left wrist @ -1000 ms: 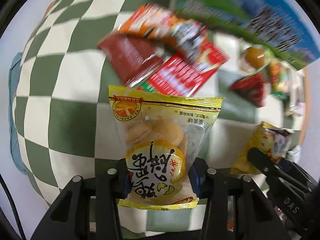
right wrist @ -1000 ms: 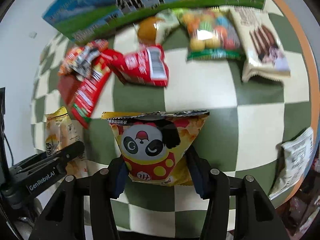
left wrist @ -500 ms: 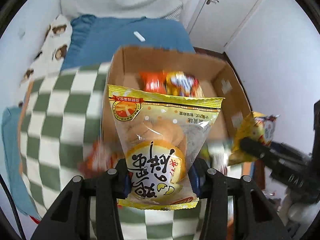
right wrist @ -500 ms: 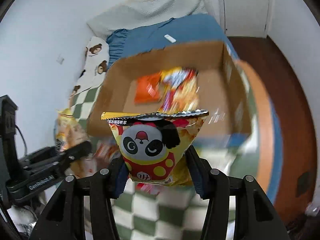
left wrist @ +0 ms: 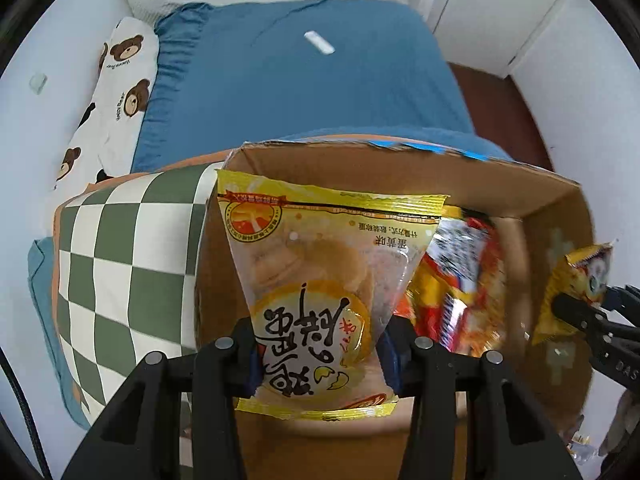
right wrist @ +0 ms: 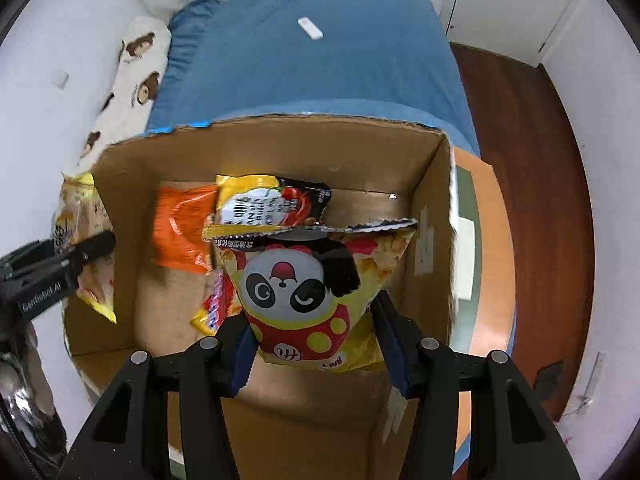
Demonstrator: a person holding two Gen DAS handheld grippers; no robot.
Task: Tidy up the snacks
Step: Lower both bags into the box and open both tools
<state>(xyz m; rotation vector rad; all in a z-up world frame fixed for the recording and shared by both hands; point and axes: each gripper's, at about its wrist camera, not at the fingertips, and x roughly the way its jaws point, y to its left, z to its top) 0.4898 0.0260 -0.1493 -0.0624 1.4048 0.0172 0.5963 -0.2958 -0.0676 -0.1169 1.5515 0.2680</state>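
Observation:
My left gripper (left wrist: pixel 320 352) is shut on a yellow egg-cake packet (left wrist: pixel 324 280), held over the left part of an open cardboard box (left wrist: pixel 400 160). My right gripper (right wrist: pixel 314 344) is shut on a yellow panda snack bag (right wrist: pixel 308 280) above the same cardboard box (right wrist: pixel 320 136). Inside the box lie an orange packet (right wrist: pixel 180 232), a yellow-and-black bag (right wrist: pixel 272 204) and a red-and-yellow packet (left wrist: pixel 460 276). The right gripper with its panda bag (left wrist: pixel 576 284) shows at the right edge of the left wrist view; the left gripper with its packet (right wrist: pixel 80 240) shows at the left of the right wrist view.
The box stands on a green-and-white checked cloth (left wrist: pixel 120 248) with an orange rim. Behind it lies a blue bed cover (right wrist: pixel 312 64) with a small white object (right wrist: pixel 310 28) and a bear-print pillow (left wrist: pixel 120 80). Brown floor (right wrist: pixel 532 160) runs on the right.
Both grippers have swung with their packets away from the snacks spread on the checked cloth to above the cardboard box, which now fills the lower middle of both views.

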